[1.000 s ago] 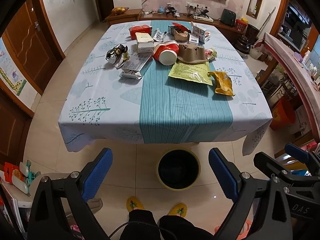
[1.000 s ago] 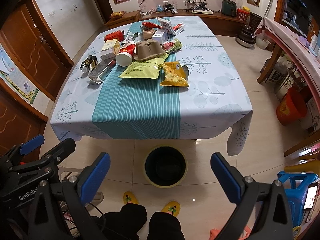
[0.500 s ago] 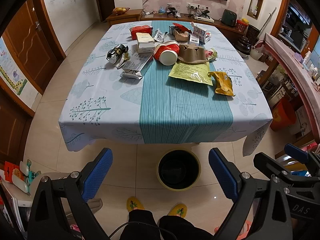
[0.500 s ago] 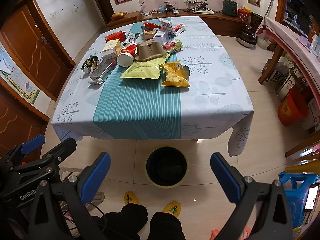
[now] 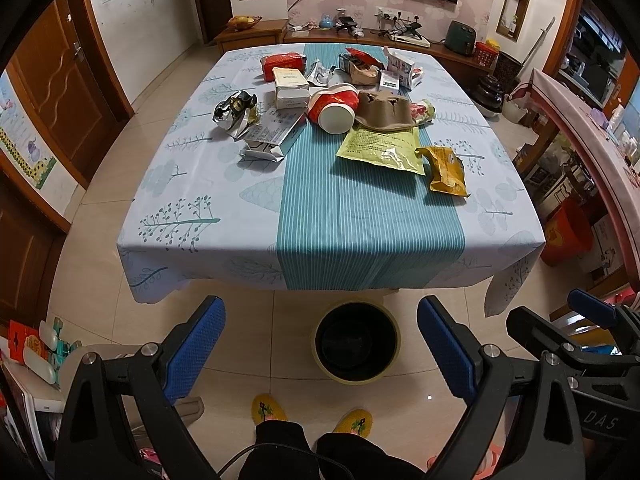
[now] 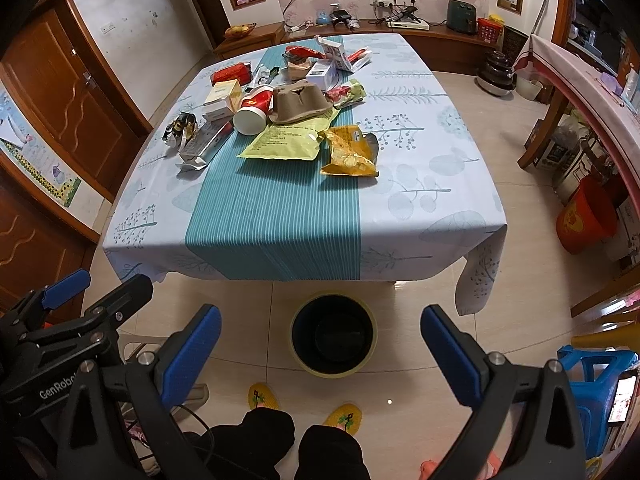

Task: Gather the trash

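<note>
Still apart, both grippers, table [image 5: 328,236] slightly nearer

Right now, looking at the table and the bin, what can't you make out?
- Bin bottom: dark in both views, contents unclear.
- Far boxes: overlapped by other trash, too small to read.
- Pouch print: too small in the left view.
- Under the table: the hanging cloth hides it.
</note>
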`<state>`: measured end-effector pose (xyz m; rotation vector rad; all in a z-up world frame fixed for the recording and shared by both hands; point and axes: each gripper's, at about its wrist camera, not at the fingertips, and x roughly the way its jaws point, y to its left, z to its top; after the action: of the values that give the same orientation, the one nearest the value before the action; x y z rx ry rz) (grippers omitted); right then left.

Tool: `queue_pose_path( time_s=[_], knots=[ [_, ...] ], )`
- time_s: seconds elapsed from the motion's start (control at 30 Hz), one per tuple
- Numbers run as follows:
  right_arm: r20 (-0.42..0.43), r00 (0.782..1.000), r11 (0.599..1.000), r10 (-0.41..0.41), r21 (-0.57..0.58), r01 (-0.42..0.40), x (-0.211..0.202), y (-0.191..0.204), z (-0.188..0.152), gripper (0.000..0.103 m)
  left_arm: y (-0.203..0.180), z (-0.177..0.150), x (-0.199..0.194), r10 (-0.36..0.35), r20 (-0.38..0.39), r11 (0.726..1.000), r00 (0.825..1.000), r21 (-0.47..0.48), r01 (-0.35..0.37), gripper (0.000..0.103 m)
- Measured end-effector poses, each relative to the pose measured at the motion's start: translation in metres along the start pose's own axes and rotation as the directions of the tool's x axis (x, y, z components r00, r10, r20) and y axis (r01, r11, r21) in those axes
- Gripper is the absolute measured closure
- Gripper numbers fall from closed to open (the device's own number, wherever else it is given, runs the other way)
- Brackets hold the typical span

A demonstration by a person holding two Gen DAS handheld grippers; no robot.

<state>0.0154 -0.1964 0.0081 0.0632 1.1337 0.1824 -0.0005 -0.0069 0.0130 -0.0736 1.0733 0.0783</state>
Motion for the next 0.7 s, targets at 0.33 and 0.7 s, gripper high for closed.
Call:
queue_pose_path(
  time_s=[0.33,0.7],
  knots=[
    [0.018,1.0,1.0,0.017,-0.015,-0.017,-0.001,-0.004,0.012,0.003,-0.003,0.011,-0.004,0.022,0.029,1.0,0.999,-0.008,-0.022,0.008],
    [0.05,0.996,0.998,0.068,-0.016,-0.067,-0.004,0.0,0.033,0.017,0.006,0.033,-0.016,0.051,0.08,0.999,0.995,-0.022,-0.049,0.008]
  ],
)
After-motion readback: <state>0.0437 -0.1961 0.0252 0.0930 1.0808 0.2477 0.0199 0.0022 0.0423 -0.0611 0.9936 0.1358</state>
